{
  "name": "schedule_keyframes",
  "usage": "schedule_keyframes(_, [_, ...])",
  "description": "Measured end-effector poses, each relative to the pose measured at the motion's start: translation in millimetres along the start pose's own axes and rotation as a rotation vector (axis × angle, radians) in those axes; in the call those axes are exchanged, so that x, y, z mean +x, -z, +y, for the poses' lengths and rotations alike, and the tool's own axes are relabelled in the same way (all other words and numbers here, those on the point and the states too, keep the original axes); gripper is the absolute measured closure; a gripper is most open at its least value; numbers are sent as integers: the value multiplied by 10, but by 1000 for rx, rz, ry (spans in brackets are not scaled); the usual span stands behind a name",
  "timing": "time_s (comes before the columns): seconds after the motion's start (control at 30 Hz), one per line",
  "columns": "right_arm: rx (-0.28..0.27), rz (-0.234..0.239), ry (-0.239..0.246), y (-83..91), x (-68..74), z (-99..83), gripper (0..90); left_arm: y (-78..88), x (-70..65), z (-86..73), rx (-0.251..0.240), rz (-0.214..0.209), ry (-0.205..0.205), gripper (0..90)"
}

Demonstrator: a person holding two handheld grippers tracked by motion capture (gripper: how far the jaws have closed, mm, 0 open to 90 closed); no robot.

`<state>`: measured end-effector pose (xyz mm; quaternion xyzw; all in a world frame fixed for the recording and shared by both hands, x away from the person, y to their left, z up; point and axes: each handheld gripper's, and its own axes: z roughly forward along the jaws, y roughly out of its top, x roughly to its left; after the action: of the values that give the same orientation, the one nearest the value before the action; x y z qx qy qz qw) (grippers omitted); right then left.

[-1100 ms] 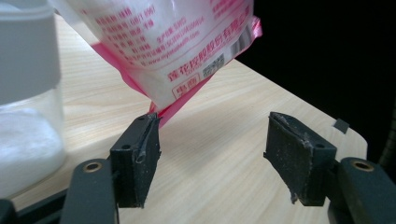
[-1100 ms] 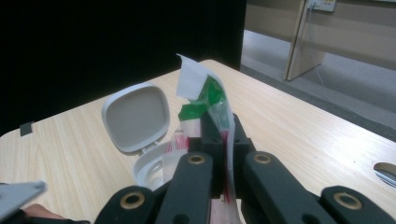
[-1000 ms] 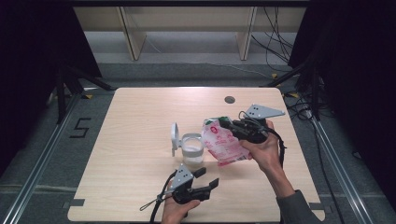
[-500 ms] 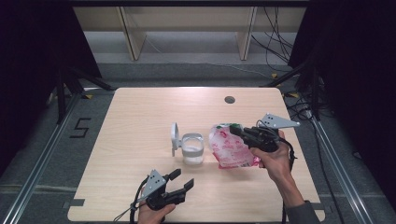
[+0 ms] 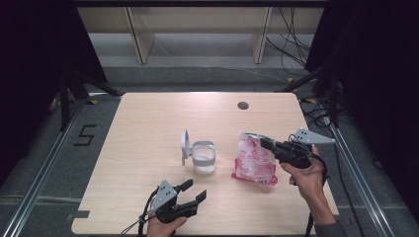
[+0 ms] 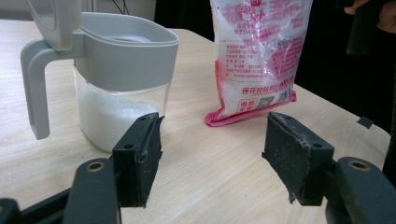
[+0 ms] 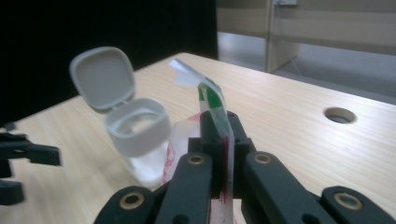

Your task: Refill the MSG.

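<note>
Low in the high view, left of centre, you are holding the left gripper [image 5: 190,193] just above the near edge of the table [image 5: 148,128], its jaws spread wide and gripping nothing. In the left gripper view they are framing the jar and the bag, so that hand looks parked at the ready, clear of the work but aimed at it.

At mid-frame the jar [image 5: 203,157] is standing upright on the table, partly filled with a white powder or grain. Its lid [image 5: 184,144] is hinged back on the left side, leaving the mouth open, probably so it can take a pour from the right.

Right of the jar, close but apart from it, the bag [image 5: 254,159] is sitting upright with its base on the table. You are pinching its top edge in the right gripper [image 5: 267,144], jaws clamped flat on the seal, as the right gripper view [image 7: 219,126] shows. That high grip is keeping the bag from slumping, and the contents are staying low in it.
</note>
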<state>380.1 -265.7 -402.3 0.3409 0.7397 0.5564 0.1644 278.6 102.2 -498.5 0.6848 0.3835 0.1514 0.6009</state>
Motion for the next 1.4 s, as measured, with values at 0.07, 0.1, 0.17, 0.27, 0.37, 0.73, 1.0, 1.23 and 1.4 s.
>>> schedule_keyframes(0.07, [2,-6,11,-8,-36,-24,900,5,6,2,6,6,-8,358])
schedule_keyframes(0.1, [17,-16,-21,1,-21,-38,900,8,7,2,5,1,-11,356])
schedule_keyframes(0.17, [23,-37,-3,2,-42,-52,900,8,4,2,1,-1,-14,356])
schedule_keyframes(0.27, [25,-39,-8,7,-48,-65,900,8,9,1,5,3,-16,356])
schedule_keyframes(0.37, [35,-54,-5,17,-46,-70,900,11,11,-2,7,8,-21,353])
schedule_keyframes(0.73, [67,-126,-19,7,-190,-177,900,-5,24,2,15,14,-17,318])
schedule_keyframes(1.0, [80,-190,-29,-30,-267,-253,900,4,66,18,0,19,-28,318])
schedule_keyframes(1.23, [102,-217,-20,-71,-267,-263,889,23,115,43,23,45,-45,344])
schedule_keyframes(1.4, [121,-232,-44,-127,-295,-297,884,14,147,43,19,45,-46,367])
